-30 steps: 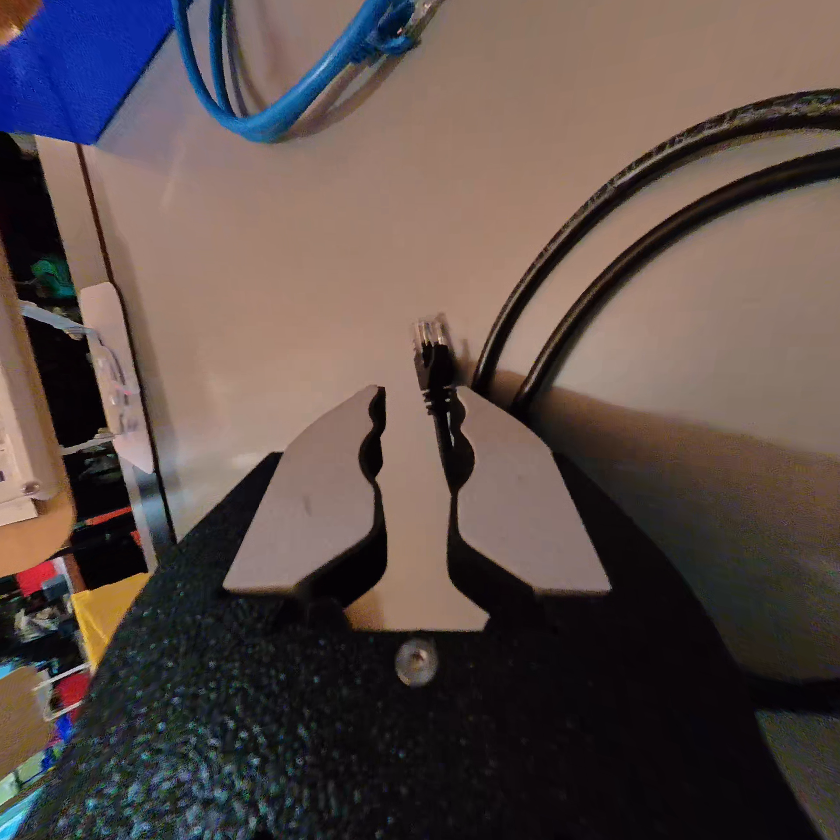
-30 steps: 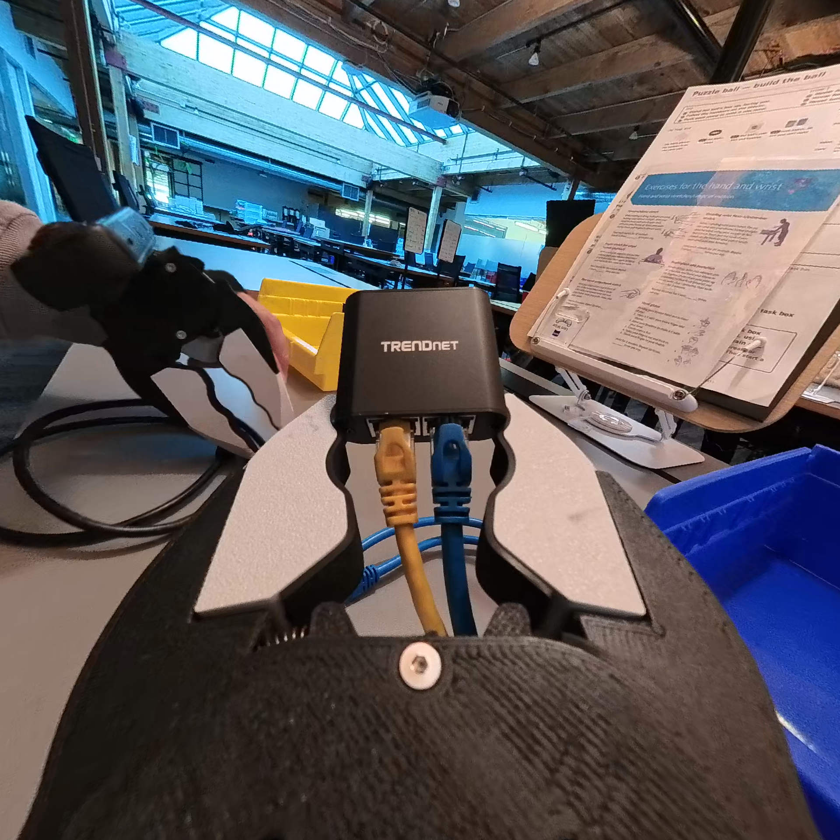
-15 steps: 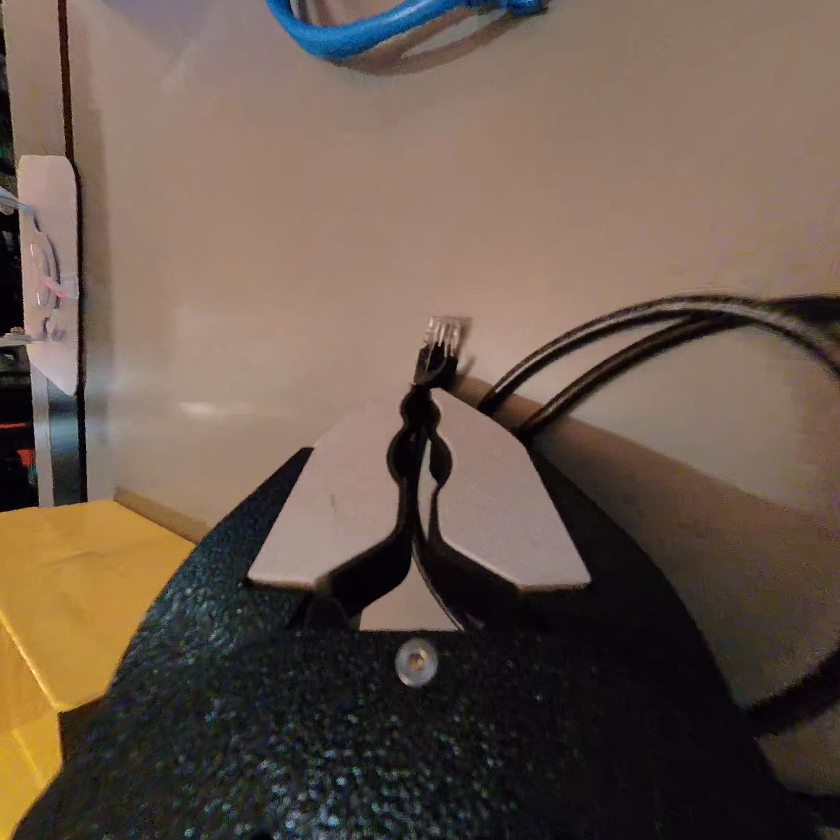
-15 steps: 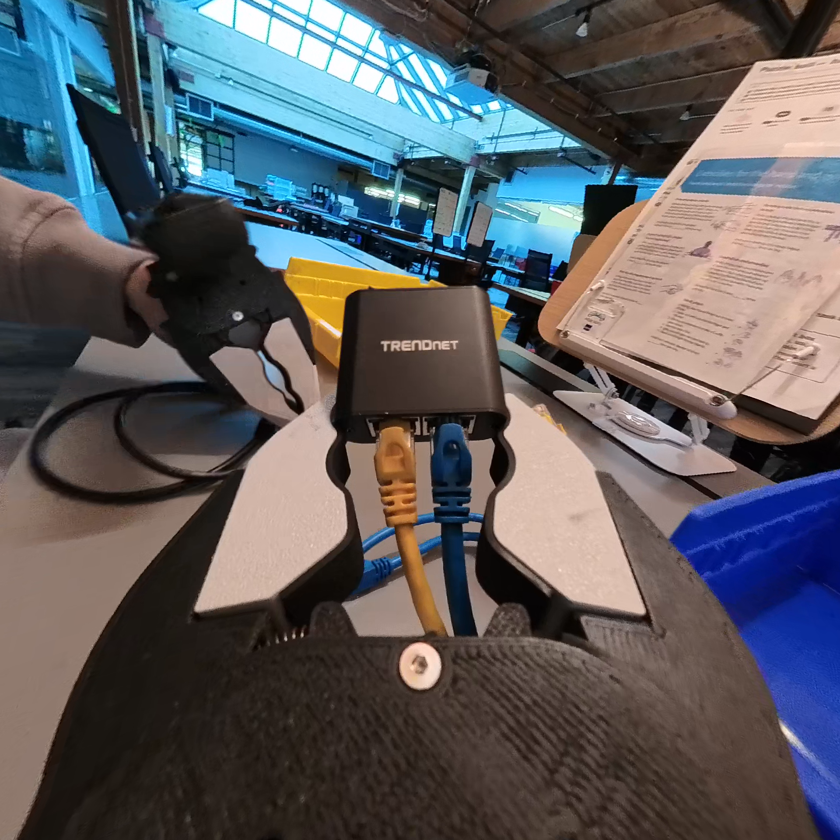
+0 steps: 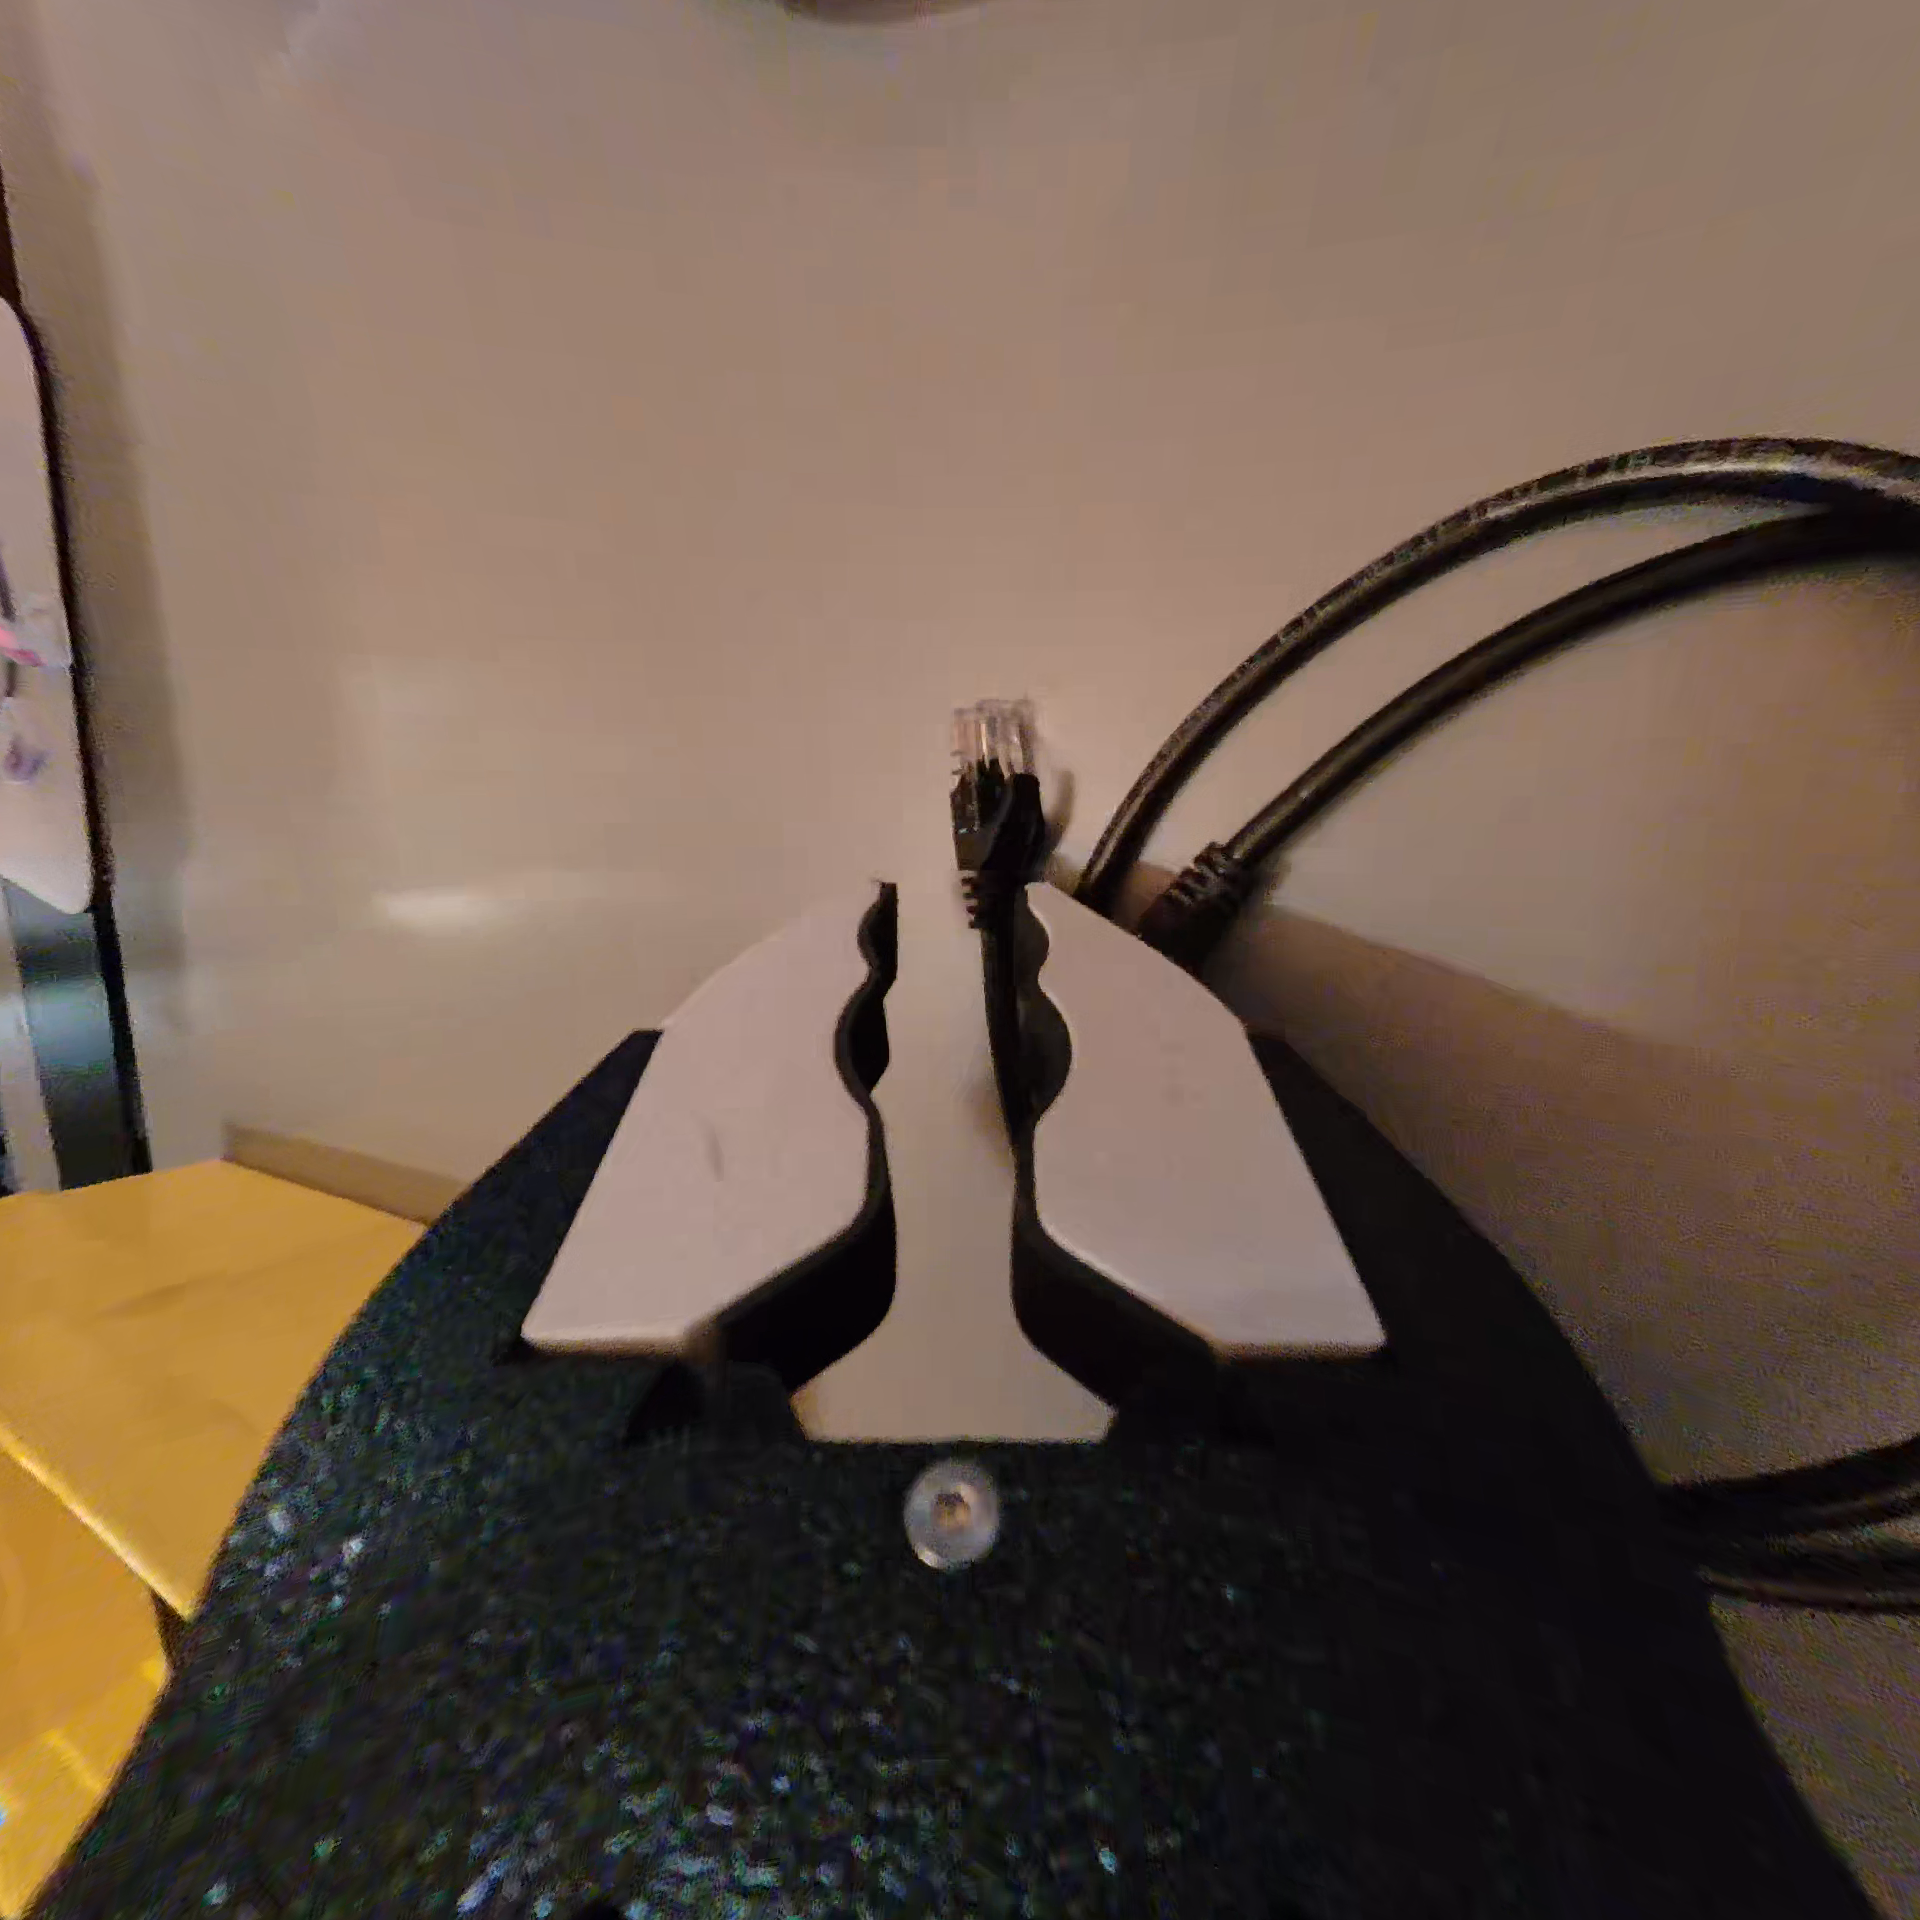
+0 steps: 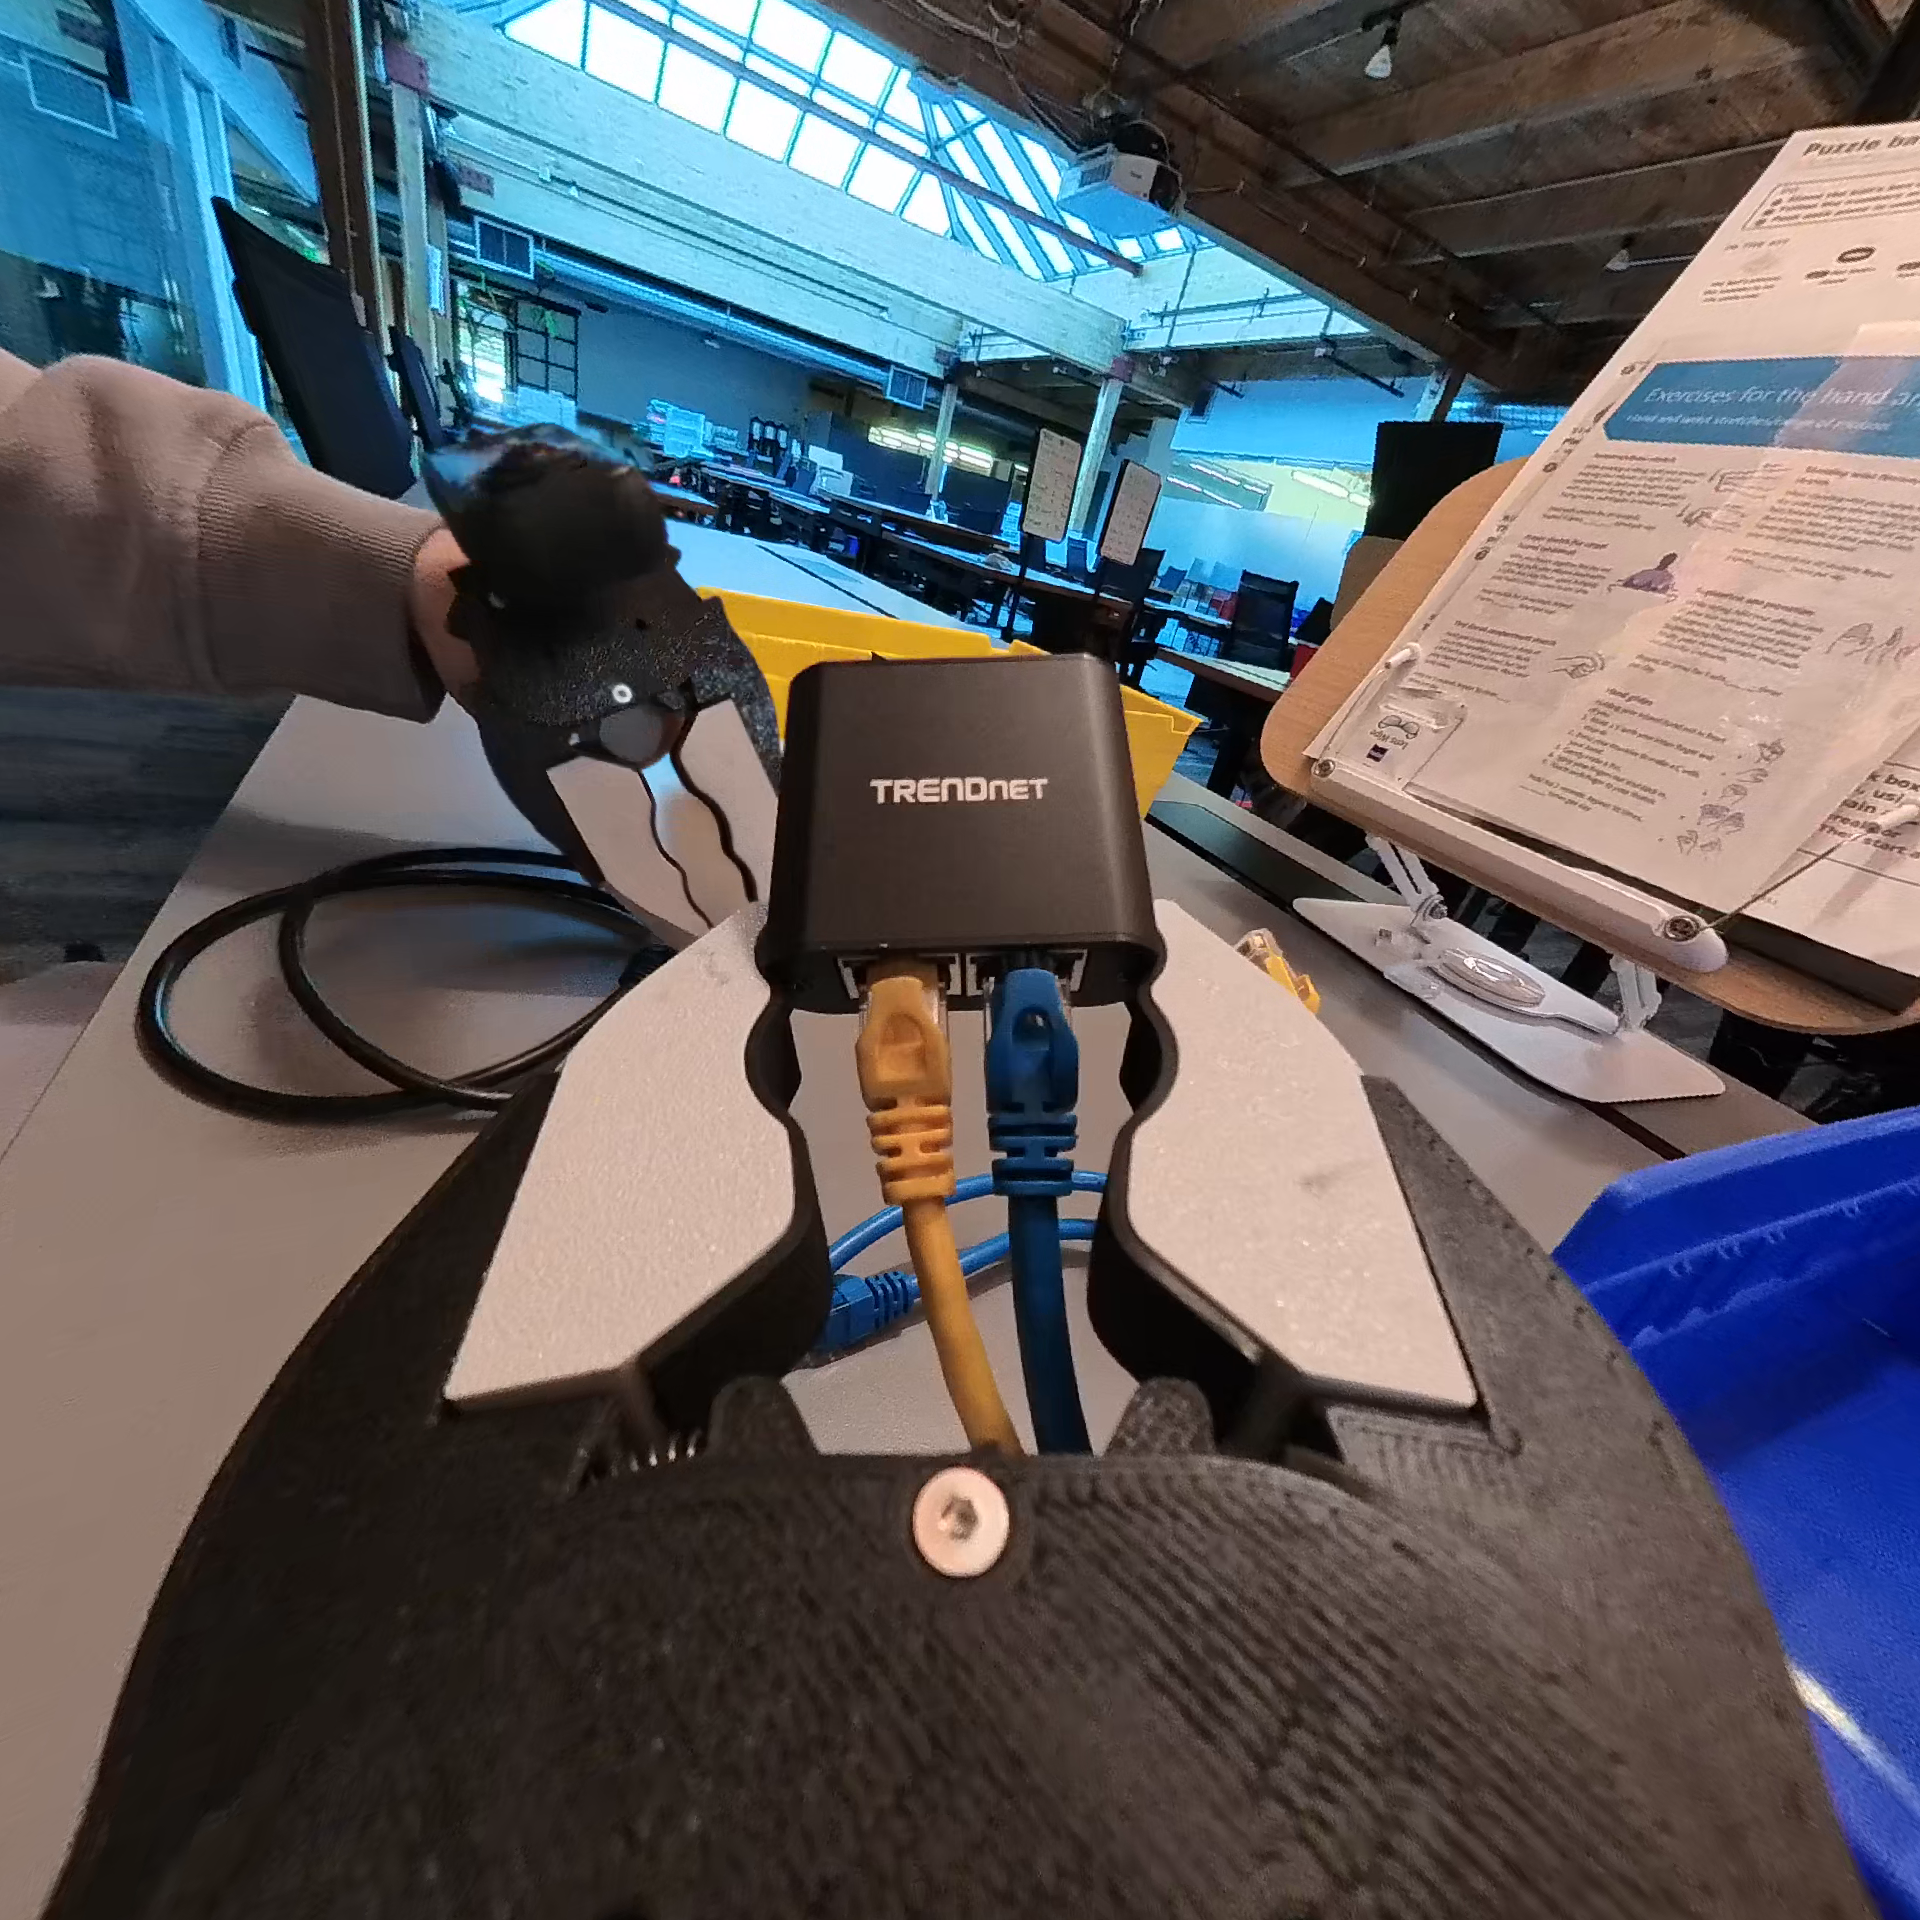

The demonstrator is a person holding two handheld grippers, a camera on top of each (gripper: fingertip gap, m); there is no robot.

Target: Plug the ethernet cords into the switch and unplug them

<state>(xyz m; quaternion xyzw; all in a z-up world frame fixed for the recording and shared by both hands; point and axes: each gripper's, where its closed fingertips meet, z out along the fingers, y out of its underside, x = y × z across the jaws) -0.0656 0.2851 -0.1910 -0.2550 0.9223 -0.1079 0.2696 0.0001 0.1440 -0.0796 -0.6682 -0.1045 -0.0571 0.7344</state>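
Note:
My right gripper (image 6: 961, 945) is shut on the black switch (image 6: 956, 810) and holds it by its sides at the port end. A yellow cord (image 6: 904, 1070) and a blue cord (image 6: 1029, 1070) are plugged into its front ports and run back between my fingers. My left gripper (image 5: 961, 904) is open by a narrow gap, low over the table. The black cord's plug (image 5: 992, 779) lies in that gap against the right finger, its clear tip pointing forward. The left gripper also shows in the right wrist view (image 6: 707, 883), just left of the switch.
The black cord's loops (image 6: 312, 987) lie on the grey table (image 6: 208, 1299) at the left. A yellow bin (image 6: 831, 634) stands behind the switch, a blue bin (image 6: 1766, 1351) at the right, and a document stand (image 6: 1507, 1018) at the back right. A loose blue plug (image 6: 873, 1299) lies under my right gripper.
The left gripper closed on the black cord half a second ago and has now opened a little. It has moved toward the switch. The right gripper keeps hold of the switch.

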